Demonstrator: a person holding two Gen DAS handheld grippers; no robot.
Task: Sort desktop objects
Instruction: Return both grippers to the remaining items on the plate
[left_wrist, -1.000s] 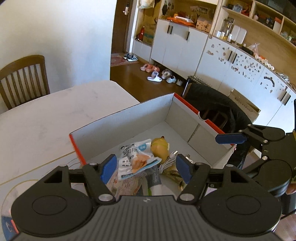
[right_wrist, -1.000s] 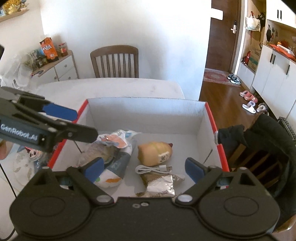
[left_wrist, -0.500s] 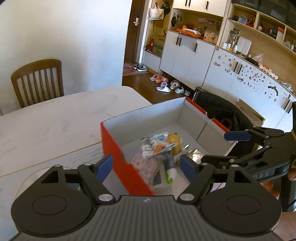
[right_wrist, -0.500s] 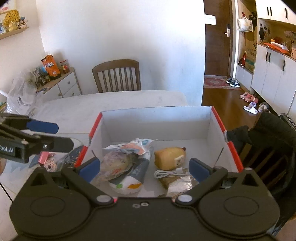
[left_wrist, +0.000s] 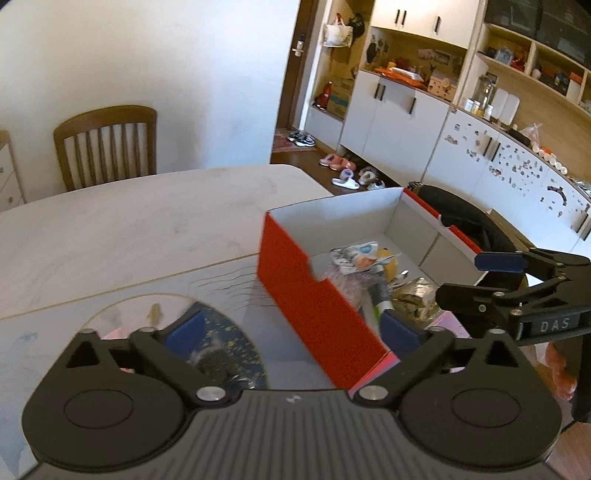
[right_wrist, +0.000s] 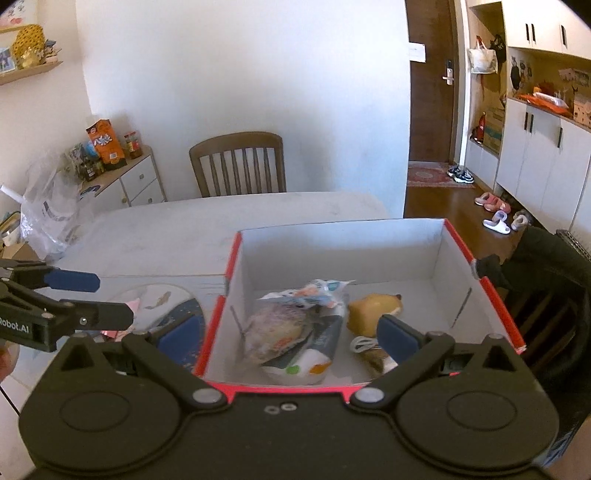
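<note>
A red cardboard box with a white inside stands on the white table. In it lie snack packets, a yellow plush toy, a white cable and a foil pack. The box also shows in the left wrist view. My left gripper is open and empty, low over the mat just left of the box. My right gripper is open and empty, above the box's near edge. Each gripper shows in the other's view: the right one, the left one.
A round patterned mat with small pink items lies left of the box. Wooden chair at the table's far side. A chair with a dark jacket stands right of the box. Cabinet with snacks at far left.
Both grippers have pulled back and up from the box. The left one has swung left, from over the box's contents to over the mat. Both stay open.
</note>
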